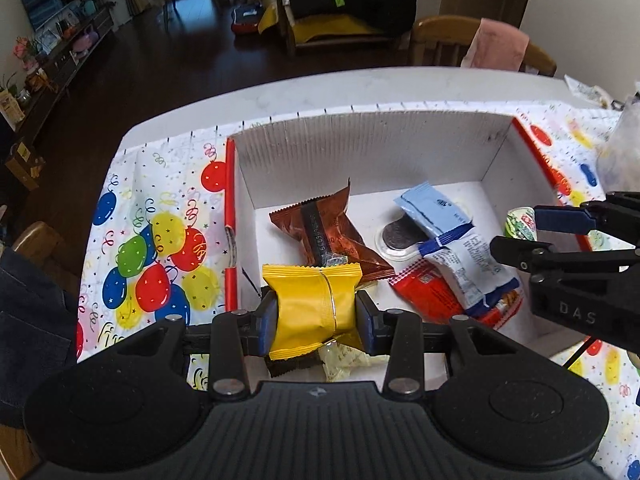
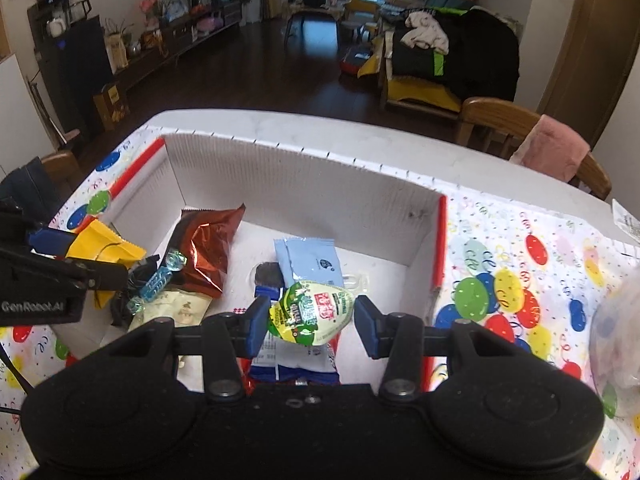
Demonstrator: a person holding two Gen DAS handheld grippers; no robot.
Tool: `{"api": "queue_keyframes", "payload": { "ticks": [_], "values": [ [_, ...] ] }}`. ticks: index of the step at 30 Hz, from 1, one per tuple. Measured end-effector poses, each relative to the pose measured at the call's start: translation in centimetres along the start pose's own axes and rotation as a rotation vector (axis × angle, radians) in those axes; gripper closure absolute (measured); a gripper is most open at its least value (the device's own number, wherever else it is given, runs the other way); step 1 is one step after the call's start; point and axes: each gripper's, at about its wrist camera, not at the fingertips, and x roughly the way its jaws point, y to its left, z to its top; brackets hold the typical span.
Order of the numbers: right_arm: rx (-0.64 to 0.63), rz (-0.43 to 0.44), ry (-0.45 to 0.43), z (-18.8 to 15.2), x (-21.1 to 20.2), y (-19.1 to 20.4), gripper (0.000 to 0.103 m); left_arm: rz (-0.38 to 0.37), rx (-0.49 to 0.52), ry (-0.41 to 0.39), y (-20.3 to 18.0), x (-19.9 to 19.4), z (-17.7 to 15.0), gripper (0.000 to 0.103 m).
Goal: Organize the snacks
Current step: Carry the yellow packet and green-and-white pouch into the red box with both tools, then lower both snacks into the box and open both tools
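Observation:
A white cardboard box (image 1: 360, 148) with red edges sits on the balloon tablecloth and holds several snacks. My left gripper (image 1: 316, 312) is shut on a yellow snack packet (image 1: 310, 304), held over the box's near left corner; the packet also shows in the right wrist view (image 2: 106, 246). My right gripper (image 2: 310, 318) has its jaws apart, with a green and white egg-shaped snack (image 2: 310, 314) touching the left pad and a gap at the right pad, above the box. Inside lie a brown foil packet (image 1: 332, 228), a light blue packet (image 1: 434, 210) and a red packet (image 1: 432, 300).
The box's far wall (image 2: 304, 188) stands tall. A clear plastic bag (image 2: 618, 340) lies on the tablecloth at the right. Wooden chairs (image 2: 516, 128) stand beyond the table's far edge. Small wrapped candies (image 2: 158, 282) lie in the box's left part.

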Motion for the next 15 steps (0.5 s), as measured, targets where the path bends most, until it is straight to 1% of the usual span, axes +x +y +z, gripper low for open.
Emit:
{"api": "queue_keyframes", "payload": {
  "ticks": [8,15],
  "values": [
    [-0.038,0.017,0.047,0.8,2.7,0.5,0.059,0.015,0.012,0.053,-0.5,2.6,0.7,0.064],
    [-0.051,0.029,0.077,0.6,3.9,0.5,0.058,0.021,0.023,0.093,-0.6,4.1,0.9,0.064]
  ]
}}
